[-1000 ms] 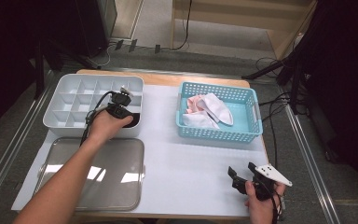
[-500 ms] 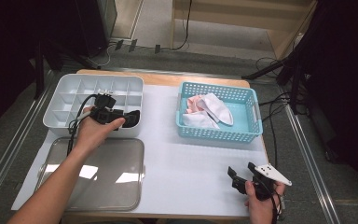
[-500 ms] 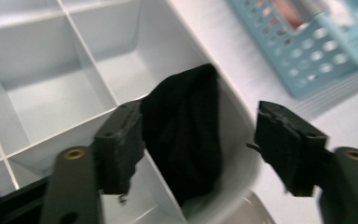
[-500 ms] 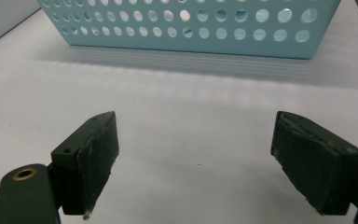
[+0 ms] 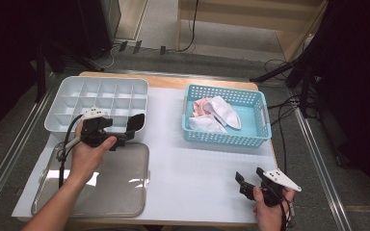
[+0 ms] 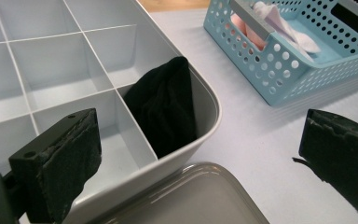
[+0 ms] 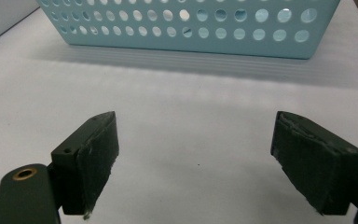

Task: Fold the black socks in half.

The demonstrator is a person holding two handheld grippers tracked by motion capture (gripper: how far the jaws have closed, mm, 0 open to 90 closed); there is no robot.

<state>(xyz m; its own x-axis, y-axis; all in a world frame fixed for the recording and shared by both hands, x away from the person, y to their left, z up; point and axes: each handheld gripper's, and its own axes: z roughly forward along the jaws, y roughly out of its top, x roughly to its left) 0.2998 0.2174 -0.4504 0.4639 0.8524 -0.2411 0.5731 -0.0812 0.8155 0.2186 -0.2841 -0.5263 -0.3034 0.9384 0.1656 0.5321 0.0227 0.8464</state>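
At the near right corner of the white divided tray (image 5: pixel 72 96), left gripper (image 5: pixel 120 134) jaws stand wide apart, having just been opening, nothing between them. Black folded cloth (image 6: pixel 164 105) lies tucked upright in the tray's near right corner compartment, just beyond the pads and clear of them; left gripper view puts it between the two pads (image 6: pixel 70 163) but farther off. Grey lid (image 5: pixel 120 192) lies just near of the tray. Right gripper (image 5: pixel 250 182) rests at the near right of the table, jaws apart and empty, facing the blue basket (image 5: pixel 255 137), which holds white and pink cloths (image 5: pixel 214 113)
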